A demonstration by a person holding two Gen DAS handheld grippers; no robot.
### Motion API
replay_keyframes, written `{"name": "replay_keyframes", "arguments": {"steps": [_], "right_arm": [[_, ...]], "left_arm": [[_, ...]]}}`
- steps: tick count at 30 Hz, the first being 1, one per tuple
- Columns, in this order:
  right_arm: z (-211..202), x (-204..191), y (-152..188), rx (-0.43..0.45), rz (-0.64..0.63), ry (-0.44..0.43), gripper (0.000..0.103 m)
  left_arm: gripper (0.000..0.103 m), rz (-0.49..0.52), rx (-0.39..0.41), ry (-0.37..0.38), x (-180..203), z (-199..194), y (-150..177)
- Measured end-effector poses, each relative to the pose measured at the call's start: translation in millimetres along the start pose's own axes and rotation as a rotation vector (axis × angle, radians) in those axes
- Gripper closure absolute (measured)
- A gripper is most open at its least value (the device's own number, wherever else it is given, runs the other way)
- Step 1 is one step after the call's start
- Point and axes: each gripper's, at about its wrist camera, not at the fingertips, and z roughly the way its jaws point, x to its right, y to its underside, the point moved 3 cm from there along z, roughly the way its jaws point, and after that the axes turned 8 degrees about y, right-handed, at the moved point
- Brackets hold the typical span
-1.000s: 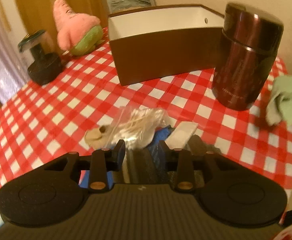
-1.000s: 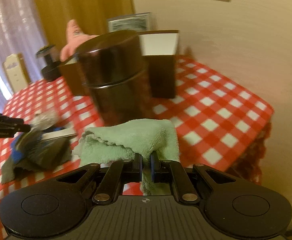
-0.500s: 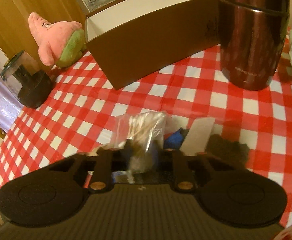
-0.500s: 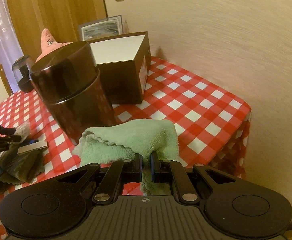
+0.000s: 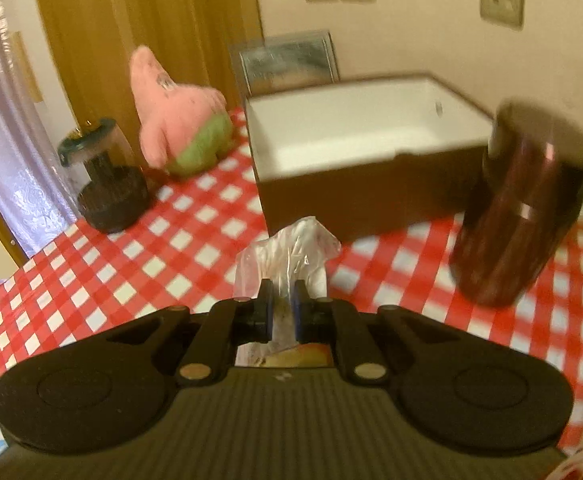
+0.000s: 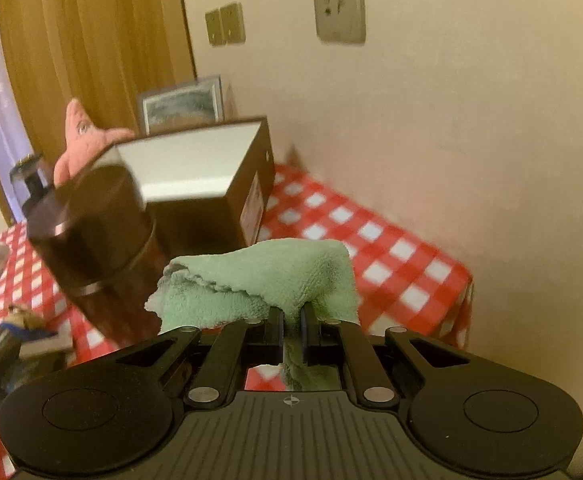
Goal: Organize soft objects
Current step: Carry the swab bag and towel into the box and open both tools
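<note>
My left gripper (image 5: 281,312) is shut on a clear plastic bag (image 5: 291,252) and holds it above the red checked tablecloth, in front of the open brown box (image 5: 363,136) with a white inside. My right gripper (image 6: 291,332) is shut on a green towel (image 6: 267,276) and holds it up off the table, right of the dark brown canister (image 6: 91,236). The box also shows in the right wrist view (image 6: 195,172). A pink and green star plush (image 5: 175,120) sits left of the box. A pile of dark and blue cloth (image 6: 7,344) lies at the left of the right wrist view.
The dark brown canister (image 5: 523,216) stands right of the box front. A glass-topped grinder (image 5: 107,184) stands near the plush. A framed picture (image 5: 291,60) leans on the wall behind the box. The table's right edge (image 6: 463,292) is close to the wall.
My left gripper closed on the plastic bag and lifted it off the cloth pile toward the box. My right gripper rose with the green towel still in it.
</note>
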Motion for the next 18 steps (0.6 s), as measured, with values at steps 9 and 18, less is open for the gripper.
{"name": "replay_keyframes", "arguments": {"steps": [9,18], "right_arm": [[11.4,2.4,-61.6,0.123,-0.039,-0.059,0.095],[55.0,-37.8,-123.0,0.218,-0.152,-0.184,0.095]], "left_arm": [[0.093,-0.083,0.069,0.053,2.9,-4.3,-55.2],[0.093,-0.076,0.113,0.088,17.4,30.4,-111.5]]}}
